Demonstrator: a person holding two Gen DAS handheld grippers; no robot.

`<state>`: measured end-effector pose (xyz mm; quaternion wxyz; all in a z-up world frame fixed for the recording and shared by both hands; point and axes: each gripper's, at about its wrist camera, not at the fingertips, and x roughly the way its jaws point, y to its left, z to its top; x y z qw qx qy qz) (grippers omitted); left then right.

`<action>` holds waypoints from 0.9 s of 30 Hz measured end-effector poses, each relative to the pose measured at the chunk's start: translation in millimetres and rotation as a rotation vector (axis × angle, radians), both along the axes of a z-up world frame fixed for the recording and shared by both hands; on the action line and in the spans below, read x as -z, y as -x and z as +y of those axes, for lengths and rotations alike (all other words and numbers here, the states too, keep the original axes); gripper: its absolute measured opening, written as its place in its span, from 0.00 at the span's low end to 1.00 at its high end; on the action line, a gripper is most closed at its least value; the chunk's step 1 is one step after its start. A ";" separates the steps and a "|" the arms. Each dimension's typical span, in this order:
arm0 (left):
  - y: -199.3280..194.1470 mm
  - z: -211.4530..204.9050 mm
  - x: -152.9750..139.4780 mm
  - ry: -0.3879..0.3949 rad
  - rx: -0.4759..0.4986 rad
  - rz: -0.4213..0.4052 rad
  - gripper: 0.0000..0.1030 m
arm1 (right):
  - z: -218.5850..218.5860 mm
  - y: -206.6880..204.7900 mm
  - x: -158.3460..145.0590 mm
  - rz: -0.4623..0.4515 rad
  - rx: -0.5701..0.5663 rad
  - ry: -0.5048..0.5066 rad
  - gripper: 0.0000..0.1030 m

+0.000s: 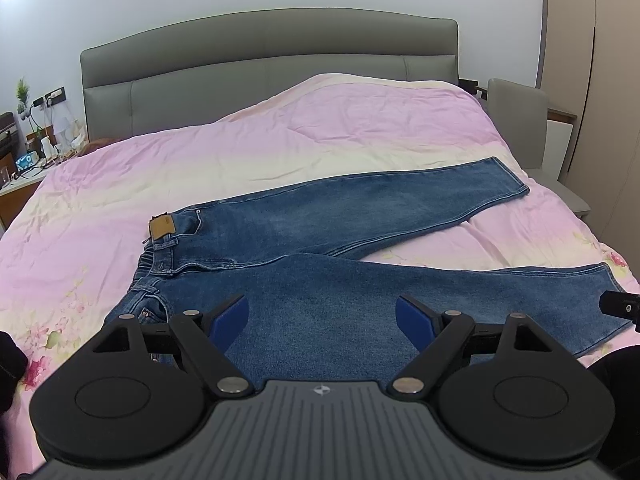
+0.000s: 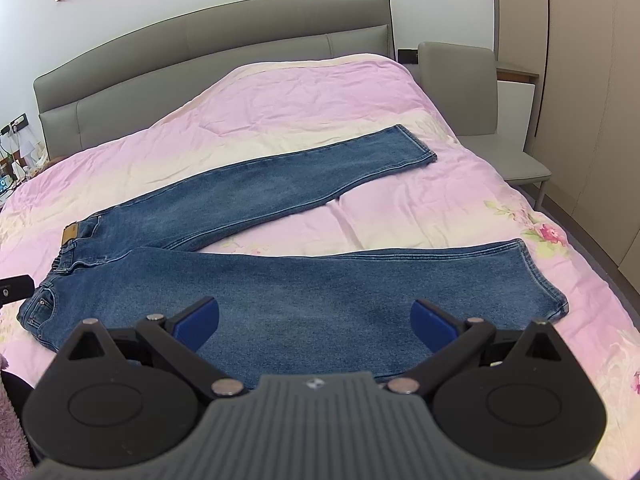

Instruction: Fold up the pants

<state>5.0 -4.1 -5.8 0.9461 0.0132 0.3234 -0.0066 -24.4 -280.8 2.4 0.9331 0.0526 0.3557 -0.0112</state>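
Bare pink duvet (image 2: 304,100) all around the jeans (image 2: 280,296), including the wedge between the two legs, is open. Headboard (image 2: 200,40) blocks the far side, grey chair (image 2: 480,120) stands just beside the bed's right edge, cluttered nightstand (image 1: 24,160) on the left. Both jaws spread wide, nothing between them.

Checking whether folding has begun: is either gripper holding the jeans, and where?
Nothing is held. The left gripper and right gripper are both open above the jeans.
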 end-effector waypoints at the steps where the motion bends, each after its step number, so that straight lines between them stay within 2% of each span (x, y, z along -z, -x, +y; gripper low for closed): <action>1: 0.6 -0.6 -0.4 -0.001 0.001 0.000 0.95 | -0.3 0.1 0.3 0.001 0.003 -0.002 0.95; 7: 1.3 -0.8 -0.7 -0.005 -0.001 0.002 0.95 | -3.0 0.4 -0.4 0.008 0.005 -0.011 0.95; 11: -1.7 1.5 -1.7 -0.025 0.034 0.011 0.95 | -6.2 0.5 -0.2 0.001 -0.005 0.007 0.95; 17: -13.3 16.2 -3.2 -0.152 0.094 0.013 0.91 | -16.8 -5.6 11.7 0.005 -0.020 0.051 0.94; 24: -31.8 47.4 5.3 -0.260 0.227 0.093 0.85 | -43.0 -23.2 39.7 0.065 -0.142 0.079 0.71; 27: -38.3 65.2 10.2 -0.322 0.334 0.126 0.85 | -55.1 -35.4 48.7 0.121 -0.174 0.152 0.69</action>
